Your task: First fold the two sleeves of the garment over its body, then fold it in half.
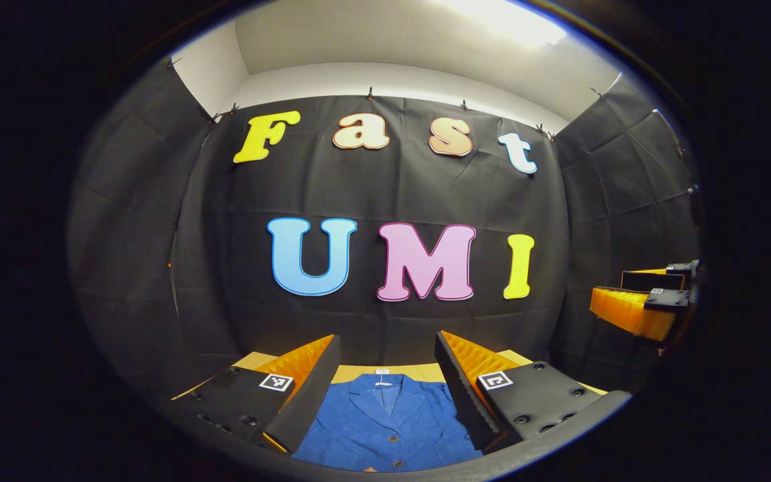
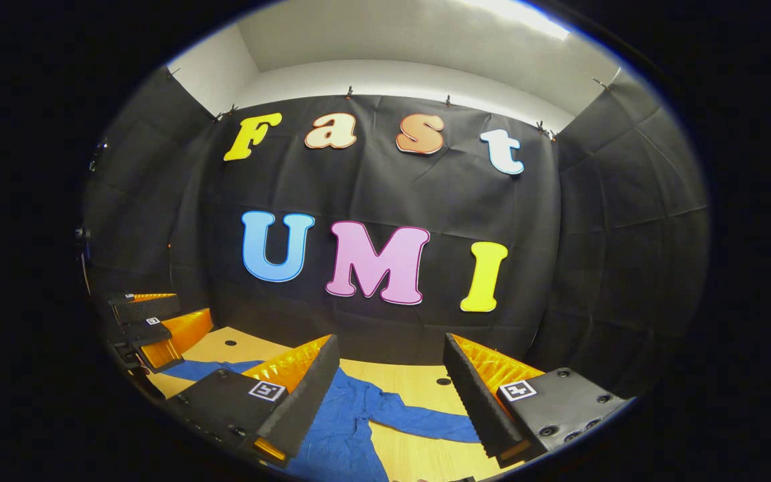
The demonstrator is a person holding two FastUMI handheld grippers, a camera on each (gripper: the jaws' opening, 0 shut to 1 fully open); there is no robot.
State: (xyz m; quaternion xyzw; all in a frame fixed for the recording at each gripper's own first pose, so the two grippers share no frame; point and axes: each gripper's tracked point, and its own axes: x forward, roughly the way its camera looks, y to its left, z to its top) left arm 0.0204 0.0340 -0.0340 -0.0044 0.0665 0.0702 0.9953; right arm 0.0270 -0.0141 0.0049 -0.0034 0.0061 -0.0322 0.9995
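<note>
left gripper (image 1: pixel 385 375) fingers wide apart, holding nothing; hovers above blue jacket (image 1: pixel 385 422), likely pre-fold start | right gripper (image 2: pixel 389 381) also spread wide, empty; over sleeve (image 2: pixel 419 422) side | jacket flat on wooden table (image 2: pixel 412 378); collar toward back wall, long axis running away from cameras; sleeve splayed sideways, unfolded

This is a purpose-built recording booth, a lab-like setup and no home. Black cloth (image 1: pixel 392 201) hangs as the back and side walls, pinned along its top edge by small clips (image 1: pixel 370 92), with plain white wall (image 2: pixel 392 73) and ceiling above it and a bright ceiling light (image 1: pixel 506 17) overhead. A bare light wooden table (image 2: pixel 419 381) (with small round holes in its top) stands against the cloth. Printed square marker tags (image 1: pixel 494 380) sit on the tongs, as on tracked research gear.
</note>
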